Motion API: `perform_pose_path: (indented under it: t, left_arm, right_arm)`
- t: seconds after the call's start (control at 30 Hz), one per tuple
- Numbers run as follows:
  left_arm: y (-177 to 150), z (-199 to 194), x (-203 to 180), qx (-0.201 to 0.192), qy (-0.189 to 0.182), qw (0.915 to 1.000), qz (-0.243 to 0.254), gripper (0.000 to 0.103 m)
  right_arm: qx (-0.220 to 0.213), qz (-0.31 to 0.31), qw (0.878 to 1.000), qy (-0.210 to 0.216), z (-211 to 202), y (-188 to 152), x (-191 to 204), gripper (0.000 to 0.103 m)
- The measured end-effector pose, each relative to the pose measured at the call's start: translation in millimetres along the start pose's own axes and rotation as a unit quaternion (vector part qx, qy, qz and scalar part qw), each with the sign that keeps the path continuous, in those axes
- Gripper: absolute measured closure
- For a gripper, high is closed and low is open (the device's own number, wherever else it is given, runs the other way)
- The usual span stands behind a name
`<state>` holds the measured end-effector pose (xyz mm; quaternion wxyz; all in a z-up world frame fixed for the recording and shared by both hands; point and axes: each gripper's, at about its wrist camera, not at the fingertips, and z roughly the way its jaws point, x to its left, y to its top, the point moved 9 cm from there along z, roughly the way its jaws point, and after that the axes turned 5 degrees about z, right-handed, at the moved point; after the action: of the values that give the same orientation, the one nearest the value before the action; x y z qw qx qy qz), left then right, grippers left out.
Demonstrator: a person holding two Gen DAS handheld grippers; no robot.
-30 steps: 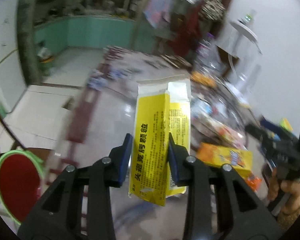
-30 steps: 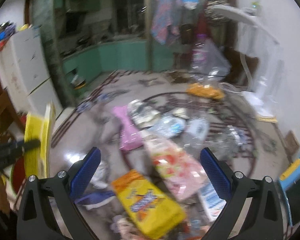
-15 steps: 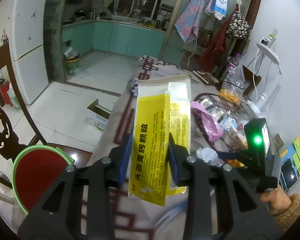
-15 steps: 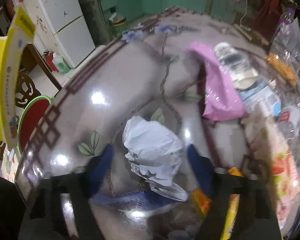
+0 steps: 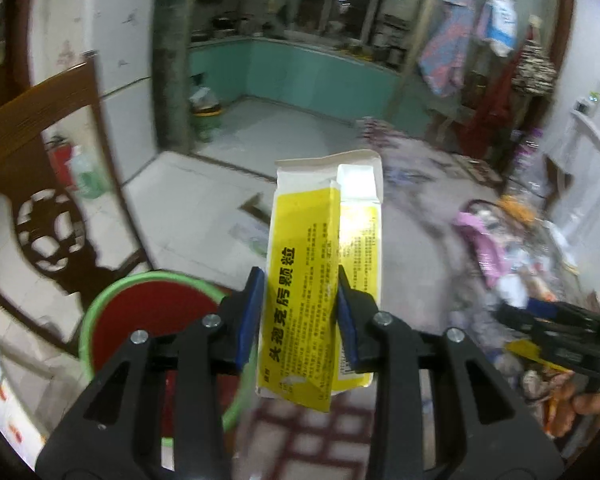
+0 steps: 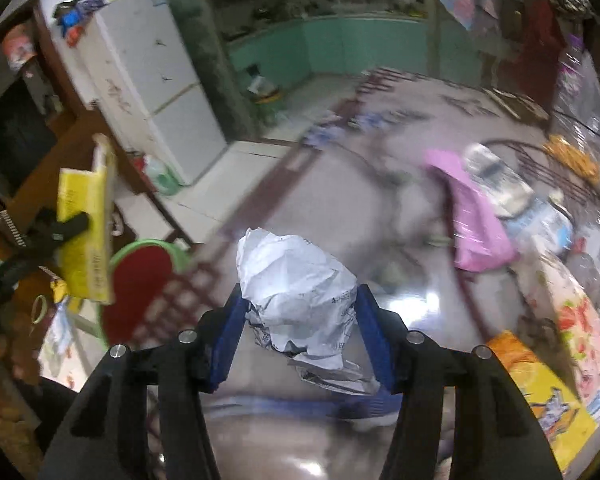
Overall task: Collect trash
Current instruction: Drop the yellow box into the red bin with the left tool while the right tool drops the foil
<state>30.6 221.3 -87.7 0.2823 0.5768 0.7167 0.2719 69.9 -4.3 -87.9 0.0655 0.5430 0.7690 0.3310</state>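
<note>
My left gripper point(image 5: 298, 312) is shut on a flattened yellow medicine box point(image 5: 320, 280) and holds it upright in the air, up and to the right of a green-rimmed red bin point(image 5: 148, 316) beside the table. The box point(image 6: 86, 232) and bin point(image 6: 140, 284) also show at the left of the right wrist view. My right gripper point(image 6: 300, 332) is shut on a crumpled white paper ball point(image 6: 300, 300), lifted above the glossy table point(image 6: 340, 208). The right gripper point(image 5: 556, 332) shows at the right edge of the left wrist view.
On the table lie a pink bag point(image 6: 476, 216), a crushed clear bottle point(image 6: 512, 196), an orange snack box point(image 6: 544, 396), a floral wrapper point(image 6: 580, 312) and a blue strip point(image 6: 300, 404). A wooden chair point(image 5: 40, 184) and a white fridge point(image 6: 148, 80) stand to the left.
My right gripper closed on the white paper ball and lifted it off the table. My left gripper swung left with the yellow box toward the red bin.
</note>
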Motion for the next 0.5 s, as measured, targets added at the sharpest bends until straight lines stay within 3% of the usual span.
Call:
perform_pose_path:
  t: [0.1, 0.17, 0.27, 0.5]
  left_arm:
    - [-8.0, -2.3, 35.6, 0.009, 0.049, 0.9987, -0.015, 0.069]
    - [-17.0, -6.8, 68.0, 0.018, 0.095, 0.9949, -0.026, 0.069]
    - [-28.9, -10.1, 106.7, 0.031, 0.135, 0.9892, -0.047, 0.069]
    - [-46.0, -6.3, 144.3, 0.062, 0.158, 0.9819, -0.083, 0.069]
  right_arm:
    - [0.006, -0.017, 0.999, 0.036, 6.3, 0.4, 44.0, 0.049]
    - [0.013, -0.024, 0.998, 0.059, 14.7, -1.4, 70.1, 0.049]
    - [0.029, -0.036, 0.995, 0.09, 33.5, -5.6, 111.2, 0.049]
    - [0.086, -0.047, 0.983, 0.157, 85.9, -21.4, 194.3, 0.048]
